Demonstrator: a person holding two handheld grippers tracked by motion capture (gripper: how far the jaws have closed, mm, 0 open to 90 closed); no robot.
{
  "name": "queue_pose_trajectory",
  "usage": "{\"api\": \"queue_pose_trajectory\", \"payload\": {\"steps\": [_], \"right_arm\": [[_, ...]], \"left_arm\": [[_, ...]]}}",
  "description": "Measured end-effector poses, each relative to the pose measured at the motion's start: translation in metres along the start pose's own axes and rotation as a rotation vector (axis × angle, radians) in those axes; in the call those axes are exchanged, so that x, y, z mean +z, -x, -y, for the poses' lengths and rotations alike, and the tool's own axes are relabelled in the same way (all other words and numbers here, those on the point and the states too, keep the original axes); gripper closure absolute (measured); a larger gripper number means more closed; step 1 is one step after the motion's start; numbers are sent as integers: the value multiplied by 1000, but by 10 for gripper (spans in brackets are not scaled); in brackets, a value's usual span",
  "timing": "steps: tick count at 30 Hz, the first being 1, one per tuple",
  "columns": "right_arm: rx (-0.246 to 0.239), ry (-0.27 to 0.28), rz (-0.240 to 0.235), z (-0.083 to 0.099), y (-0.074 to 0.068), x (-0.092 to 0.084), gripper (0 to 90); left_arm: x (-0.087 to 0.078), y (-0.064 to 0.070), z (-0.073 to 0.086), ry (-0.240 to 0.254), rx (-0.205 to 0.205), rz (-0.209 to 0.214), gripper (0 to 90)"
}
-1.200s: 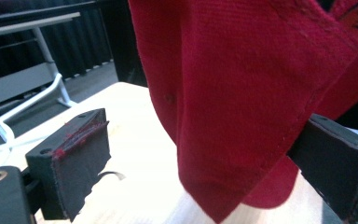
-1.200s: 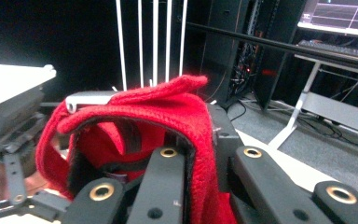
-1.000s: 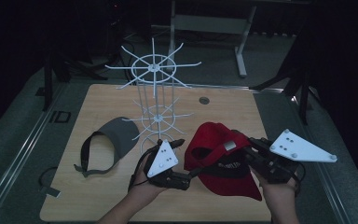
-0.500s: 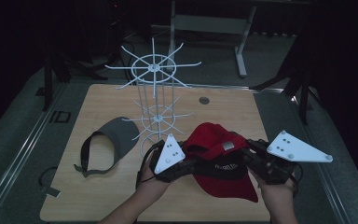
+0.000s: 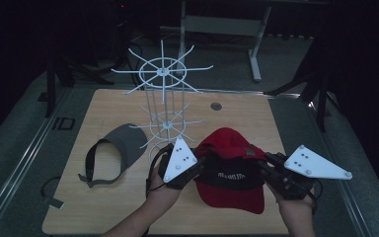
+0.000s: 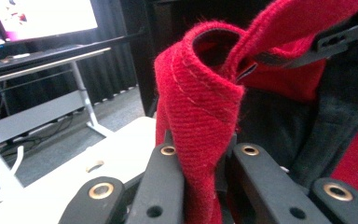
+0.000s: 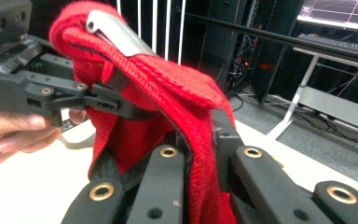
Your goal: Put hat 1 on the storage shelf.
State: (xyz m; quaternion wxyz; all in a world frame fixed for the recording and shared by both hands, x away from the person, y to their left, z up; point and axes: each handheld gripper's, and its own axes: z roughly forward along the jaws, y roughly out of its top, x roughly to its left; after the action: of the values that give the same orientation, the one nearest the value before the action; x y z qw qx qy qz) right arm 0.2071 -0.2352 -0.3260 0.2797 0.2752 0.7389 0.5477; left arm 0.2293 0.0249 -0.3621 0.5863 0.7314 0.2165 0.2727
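Observation:
A red cap (image 5: 232,170) with a black inner band hangs above the table's front, held between both grippers. My left gripper (image 5: 200,165) is shut on the cap's left rim; in the left gripper view the red fabric (image 6: 200,121) is pinched between the jaws. On the other side, my right gripper (image 5: 265,170) is shut on the cap's right rim, with red cloth (image 7: 186,116) clamped between its jaws. The right gripper view also has the left gripper (image 7: 42,88) and the hand holding it. A white wire rack (image 5: 163,98) stands just behind the cap.
A grey visor (image 5: 111,153) lies on the wooden table (image 5: 246,113) to the left of the rack. A small round grommet (image 5: 216,105) sits in the tabletop at the back. Grey floor and a desk frame (image 5: 222,24) lie beyond the table.
My left gripper has come up and closed on the cap's left rim. The cap has been lifted and spread between the two grippers.

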Motion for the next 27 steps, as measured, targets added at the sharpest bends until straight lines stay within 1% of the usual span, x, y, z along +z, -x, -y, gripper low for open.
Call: {"api": "queue_pose_trajectory", "payload": {"steps": [2, 5, 6, 9, 12, 13, 16, 18, 20, 21, 24, 25, 27], "right_arm": [[12, 4, -5, 3, 1, -2, 856], [22, 0, -4, 9, 3, -4, 855], [19, -3, -2, 11, 3, -4, 854], [25, -10, -1, 15, 4, -5, 852], [36, -13, -5, 18, 3, -6, 848], [41, -13, -5, 19, 3, -7, 846], [59, -6, -21, 23, 5, -12, 817], [64, -9, -11, 27, 3, -15, 812], [58, -19, -28, 30, 2, -18, 794], [55, -23, -32, 31, 1, -18, 781], [41, -46, -61, 35, -4, -20, 673], [36, -53, -76, 35, -5, -21, 648], [28, -72, -108, 37, -8, -25, 613]], "left_arm": [[1, 1, -3, -8, 14, 2, 881], [3, 1, -6, -2, 16, -17, 881], [3, 2, -7, 3, 14, -36, 881], [6, 3, -10, 7, 25, -48, 881], [6, 4, -12, 12, 25, -41, 881], [7, 5, -15, 16, 36, -44, 881], [6, 5, -17, 22, 37, -36, 882], [4, 5, -18, 28, 40, -31, 882], [4, 6, -18, 33, 47, -28, 883], [4, 7, -18, 34, 49, -27, 882], [3, 7, -19, 40, 41, -14, 882], [2, 6, -20, 40, 38, -6, 882], [0, 5, -21, 54, 36, -4, 882]]}}
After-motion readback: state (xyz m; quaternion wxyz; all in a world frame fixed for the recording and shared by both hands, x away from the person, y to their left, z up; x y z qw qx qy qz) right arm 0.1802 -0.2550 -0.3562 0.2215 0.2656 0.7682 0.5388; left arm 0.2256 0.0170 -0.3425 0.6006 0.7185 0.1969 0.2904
